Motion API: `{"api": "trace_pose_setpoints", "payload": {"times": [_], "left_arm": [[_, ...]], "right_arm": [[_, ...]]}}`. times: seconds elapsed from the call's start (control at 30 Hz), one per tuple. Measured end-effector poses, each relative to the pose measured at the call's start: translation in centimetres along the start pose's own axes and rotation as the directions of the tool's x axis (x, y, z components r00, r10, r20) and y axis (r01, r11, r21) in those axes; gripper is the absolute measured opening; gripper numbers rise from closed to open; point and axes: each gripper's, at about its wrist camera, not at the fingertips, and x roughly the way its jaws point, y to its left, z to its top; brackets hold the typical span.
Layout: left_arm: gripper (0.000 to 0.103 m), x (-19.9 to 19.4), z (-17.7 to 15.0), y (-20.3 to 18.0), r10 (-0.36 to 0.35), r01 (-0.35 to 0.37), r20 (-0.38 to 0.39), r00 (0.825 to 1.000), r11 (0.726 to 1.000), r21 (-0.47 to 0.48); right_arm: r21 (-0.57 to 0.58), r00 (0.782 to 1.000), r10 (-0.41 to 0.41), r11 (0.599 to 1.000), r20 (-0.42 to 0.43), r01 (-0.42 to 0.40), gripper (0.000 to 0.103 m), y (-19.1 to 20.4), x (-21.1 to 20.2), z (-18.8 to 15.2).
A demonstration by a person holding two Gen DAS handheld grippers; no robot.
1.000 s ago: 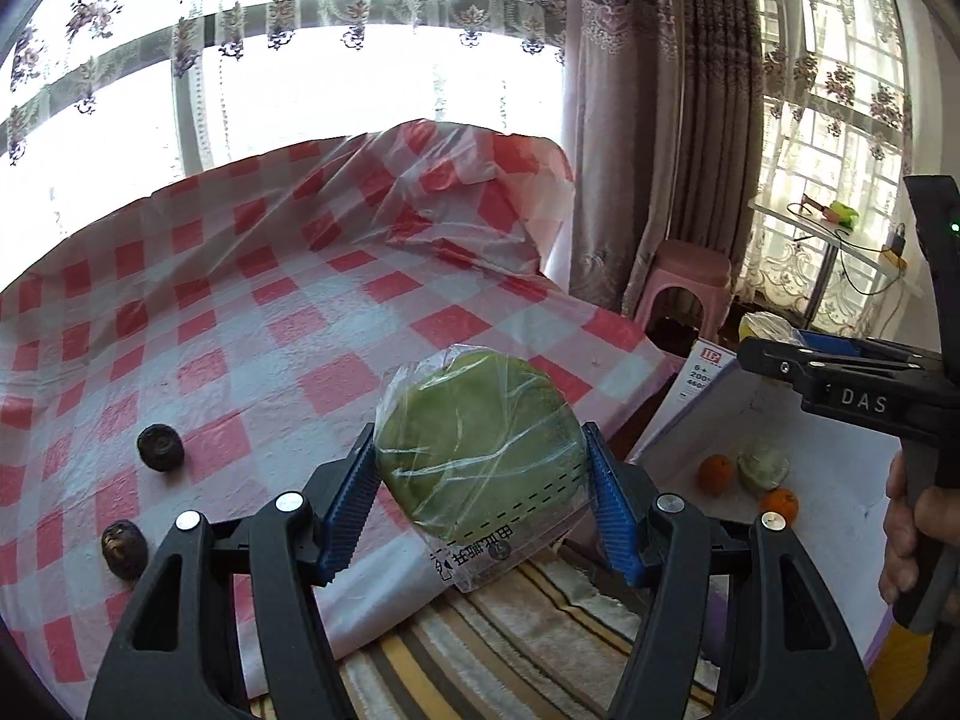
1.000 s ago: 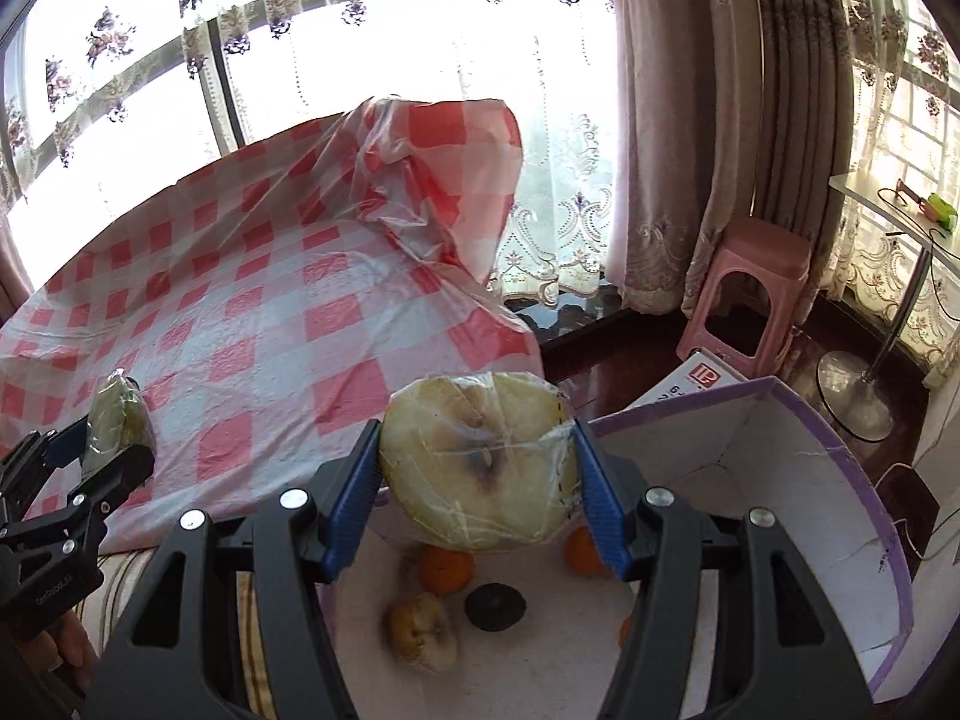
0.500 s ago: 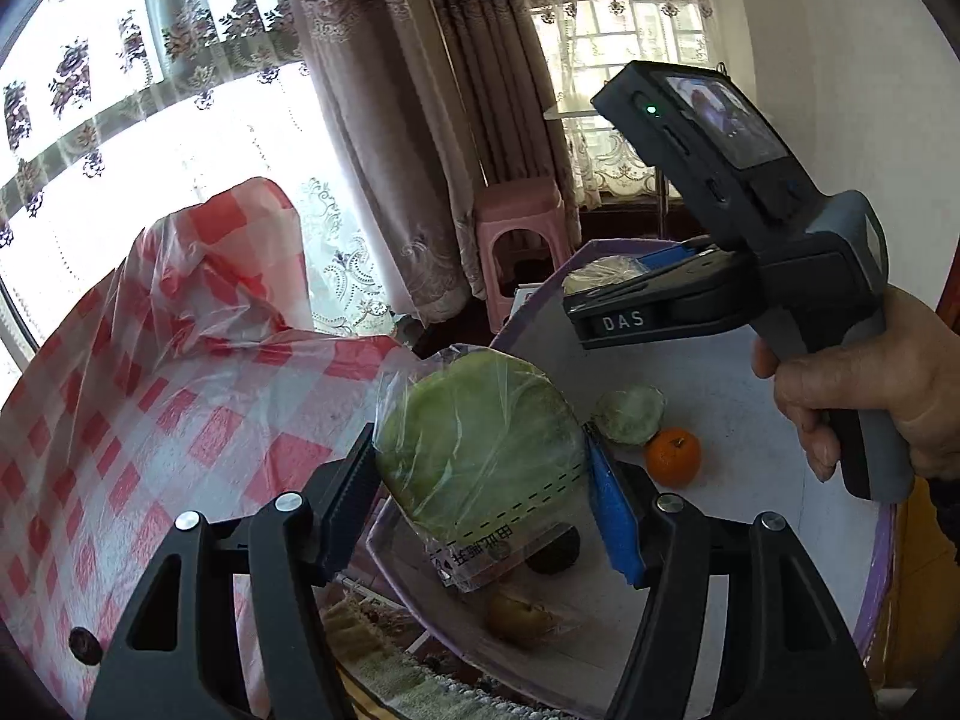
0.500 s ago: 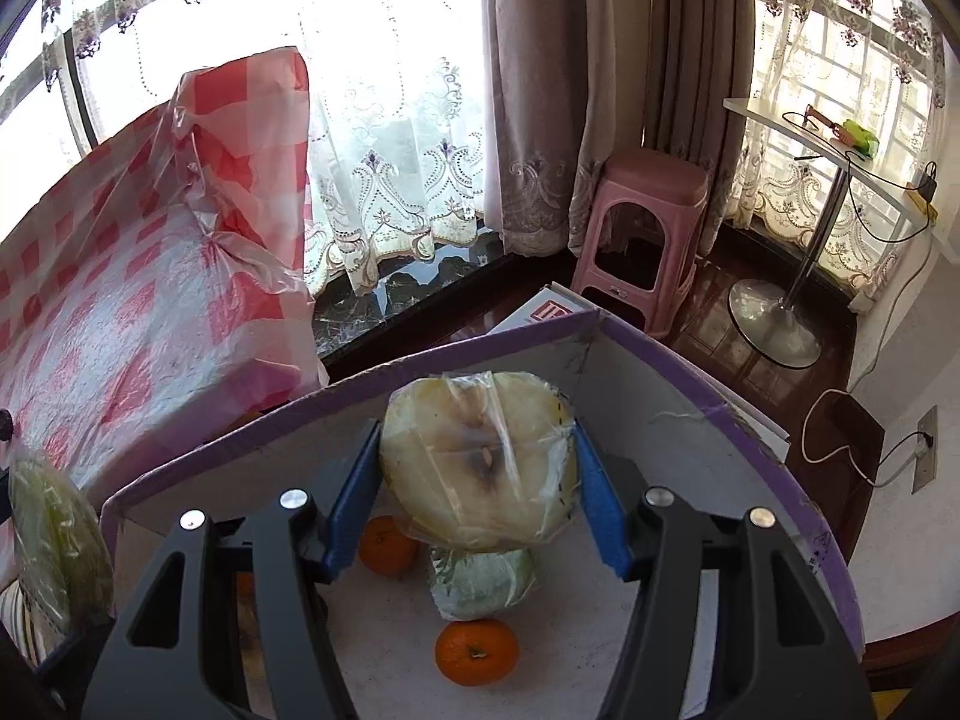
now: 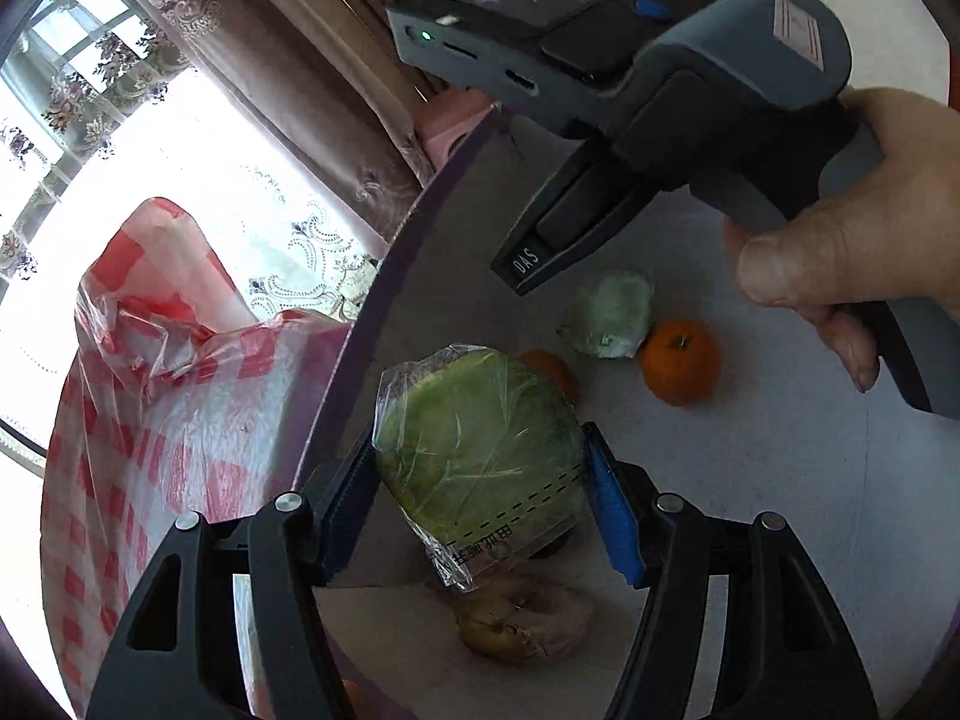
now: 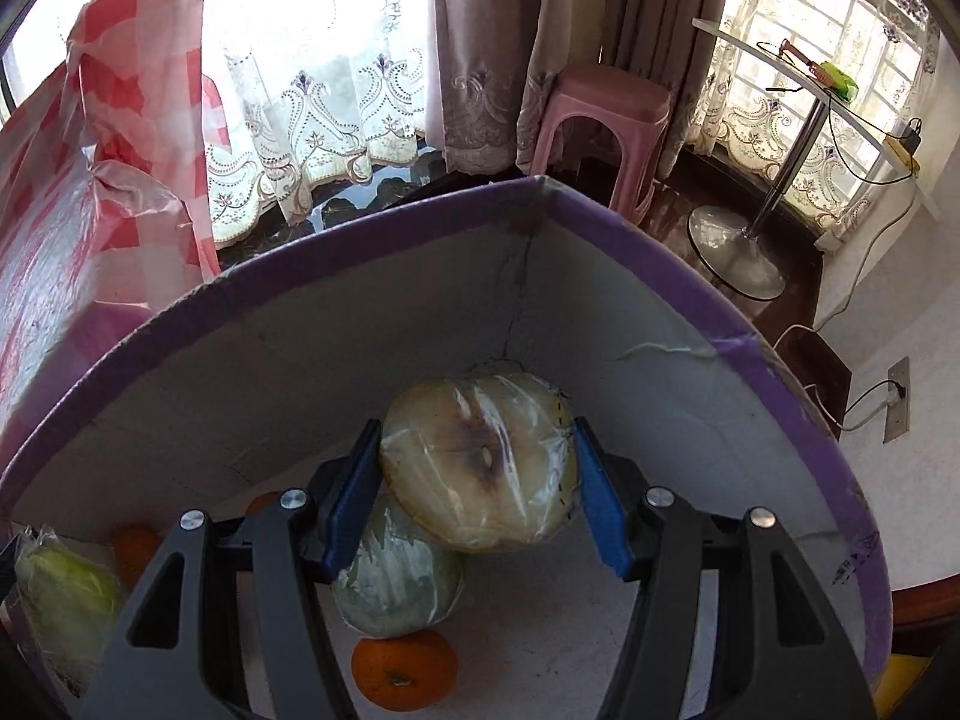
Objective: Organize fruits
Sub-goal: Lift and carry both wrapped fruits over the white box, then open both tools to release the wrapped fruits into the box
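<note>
Our left tongs (image 5: 480, 474) clamp a green plastic-wrapped fruit (image 5: 474, 450), our right tongs (image 6: 477, 489) a pale yellow wrapped one (image 6: 480, 462), poised over the purple-rimmed cardboard box (image 6: 600, 216); oranges (image 6: 402, 672) at six o'clock.

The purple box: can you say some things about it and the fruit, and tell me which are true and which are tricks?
1. The left tool holds a green fruit wrapped in plastic. True.
2. The right tool is empty. False: it grips a pale yellow wrapped fruit.
3. Oranges lie inside the purple box. True: one orange sits on the box floor below the right tool.
4. Both tools are over the checked cloth. False: both are over the box.
5. A pink stool stands beyond the box. True.
</note>
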Motion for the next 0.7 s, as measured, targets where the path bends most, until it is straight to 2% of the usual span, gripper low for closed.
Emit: {"api": "trace_pose_setpoints", "payload": {"times": [0.13, 0.23, 0.4, 0.5, 0.57, 0.67, 0.7], "left_arm": [[0.063, 0.9, 0.0, -1.4, 0.044, -0.043, -0.02, 0.999, 0.997, 0.066], [0.063, 1.6, -0.3, -1.8, -0.001, 0.004, -0.044, 0.999, 0.997, 0.081], [0.063, 2.3, -0.2, -0.8, -0.079, 0.082, -0.08, 0.994, 0.996, 0.026], [0.063, 2.7, -0.3, -0.4, -0.078, 0.078, -0.096, 0.992, 0.997, 0.001], [0.064, 3.0, -0.4, 0.0, -0.087, 0.087, -0.104, 0.991, 0.996, -0.003], [0.07, 3.0, -0.4, 0.2, -0.064, 0.064, -0.103, 0.993, 0.998, -0.008], [0.078, 2.9, -0.3, 0.3, -0.052, 0.051, -0.097, 0.994, 0.999, -0.008]], "right_arm": [[-0.014, 1.0, -0.009, 1.0, -0.029, 0.009, 0.061, 0.7, 0.9, -0.1], [-0.021, 0.999, -0.015, 1.0, -0.045, 0.014, 0.062, 0.8, 1.5, -0.2], [-0.031, 0.998, -0.051, 0.998, -0.047, 0.049, 0.062, 1.0, 2.0, 0.1], [-0.04, 0.997, -0.051, 0.998, -0.055, 0.048, 0.062, 1.2, 2.2, 0.1], [-0.041, 0.997, -0.052, 0.998, -0.058, 0.049, 0.068, 1.2, 2.3, 0.1], [-0.042, 0.997, -0.058, 0.998, -0.05, 0.056, 0.074, 1.2, 2.1, 0.1], [-0.042, 0.997, -0.058, 0.998, -0.049, 0.055, 0.075, 1.2, 2.1, 0.1]]}}
